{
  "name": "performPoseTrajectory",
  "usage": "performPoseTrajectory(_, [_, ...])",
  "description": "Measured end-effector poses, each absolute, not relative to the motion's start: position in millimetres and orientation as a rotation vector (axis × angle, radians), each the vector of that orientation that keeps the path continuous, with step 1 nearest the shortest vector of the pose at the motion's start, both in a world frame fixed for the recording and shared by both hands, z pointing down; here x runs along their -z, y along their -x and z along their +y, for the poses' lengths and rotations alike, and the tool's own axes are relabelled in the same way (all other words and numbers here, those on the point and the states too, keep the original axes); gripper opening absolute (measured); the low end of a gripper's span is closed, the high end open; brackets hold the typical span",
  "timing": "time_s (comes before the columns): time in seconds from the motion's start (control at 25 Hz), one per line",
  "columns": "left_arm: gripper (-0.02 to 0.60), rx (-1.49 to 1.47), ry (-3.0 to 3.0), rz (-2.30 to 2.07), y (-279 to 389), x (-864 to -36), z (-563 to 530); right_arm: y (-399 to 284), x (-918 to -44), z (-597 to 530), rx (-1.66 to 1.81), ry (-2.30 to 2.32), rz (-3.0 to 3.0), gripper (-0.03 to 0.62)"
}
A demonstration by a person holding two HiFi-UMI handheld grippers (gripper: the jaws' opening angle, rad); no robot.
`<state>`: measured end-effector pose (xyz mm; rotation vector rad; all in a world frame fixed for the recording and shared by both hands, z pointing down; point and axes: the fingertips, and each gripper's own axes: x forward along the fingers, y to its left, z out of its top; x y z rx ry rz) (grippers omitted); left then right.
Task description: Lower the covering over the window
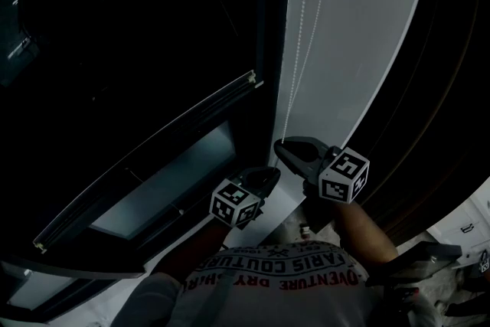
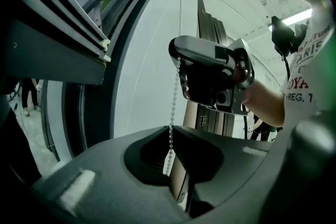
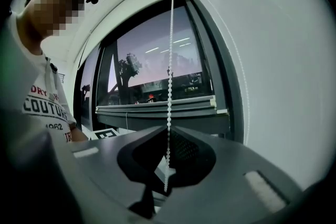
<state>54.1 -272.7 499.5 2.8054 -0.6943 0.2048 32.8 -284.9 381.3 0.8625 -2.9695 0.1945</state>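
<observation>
**Two grippers on a window's bead chain.** The right gripper (image 1: 282, 147) is clamped on the bead chain (image 3: 170, 60). The left gripper (image 1: 272, 174) is clamped on the same strand just below it. Each pair of jaws meets on the beads, and a short run of chain hangs in the hollow behind the tips. The chain runs down beside the white wall (image 1: 360, 27), at the edge of the window (image 3: 157, 55). A dark bar (image 3: 157, 108) with a white end cap crosses the window, with glass showing above it. Whether this bar is the bottom of the covering cannot be told. In the head view the chain's upper end is cut off by the picture's edge and the pane is nearly black. A person's printed shirt (image 1: 283, 279) fills the lower edge.
</observation>
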Motion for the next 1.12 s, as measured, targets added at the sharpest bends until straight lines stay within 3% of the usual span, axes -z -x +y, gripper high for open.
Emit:
performPoseTrajectory(0.64, [0.023,-0.464,-2.625,-0.714,-46,-620,-259,-32,-507,-283,-0.377,-0.879,-2.807,0.012])
performPoseTrajectory(0.92, [0.030,-0.480,-2.571,-0.837,-30,-625,-276,-38,-510,-288,-0.380,-0.897,-2.797,0.011])
performPoseTrajectory(1.0, [0.084,-0.443,-2.562,-0.899,-22,-614,-279,-42,-512,-289,-0.399,-0.914,-2.801,0.011])
performPoseTrajectory(1.12, [0.087,-0.364,-2.583,-0.934,-15,-587,-284,-48,-511,-291,-0.409,-0.937,-2.810,0.011])
